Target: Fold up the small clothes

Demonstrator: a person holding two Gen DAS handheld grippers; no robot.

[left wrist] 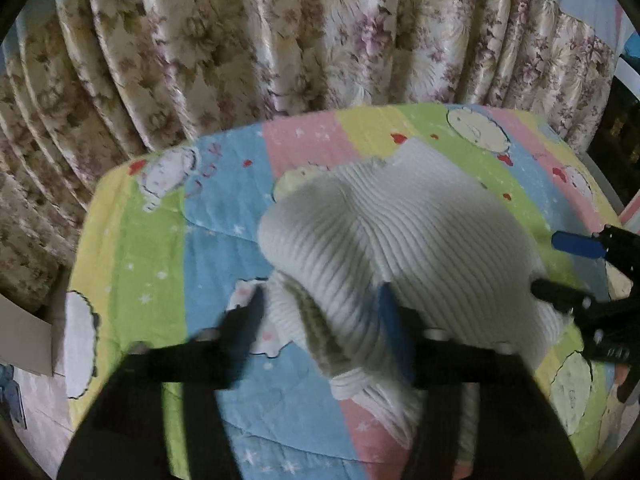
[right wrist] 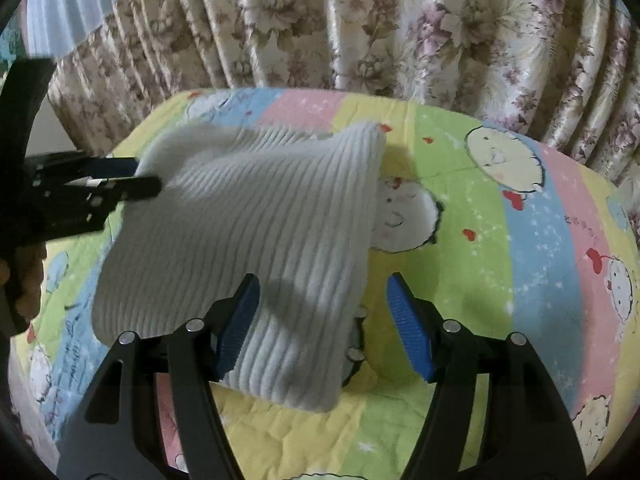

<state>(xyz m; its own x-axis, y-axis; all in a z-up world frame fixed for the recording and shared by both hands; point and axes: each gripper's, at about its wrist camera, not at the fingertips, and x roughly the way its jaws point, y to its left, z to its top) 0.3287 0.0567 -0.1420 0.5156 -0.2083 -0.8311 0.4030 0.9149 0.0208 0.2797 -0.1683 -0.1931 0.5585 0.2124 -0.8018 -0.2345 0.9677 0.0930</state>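
Looking at this one, the white ribbed knit top [left wrist: 400, 220] is lying in a rumpled heap on the pastel striped quilt [left wrist: 160, 220], roughly in the middle, with the flowery curtain [left wrist: 240, 40] hanging behind.

The left gripper [left wrist: 322, 312] has its jaws clamped on a bunched-up bit of the knit. The wad is thick, so the jaws sit fairly wide apart in its own camera. In the right wrist view they pinch in on the garment's far left edge, and the cloth rises toward them like a little tent. My guess is that edge is held up so it can be carried over as a fold, and so the rest of the fabric hangs and smooths out.

The right gripper [right wrist: 324, 304] has its jaws spread wide with nothing held. It hovers low over the near edge of the top, with one blue pad [right wrist: 240, 320] right over the ribbed fabric and the other pad over bare quilt. That reads to me as lining up to grab that near edge or corner, so both ends can be moved together.

It's pretty early in the fold imo, since the top isn't flat and has no clean crease. The knit is soft and stretchy, so a one-sided pull could drag the whole thing.
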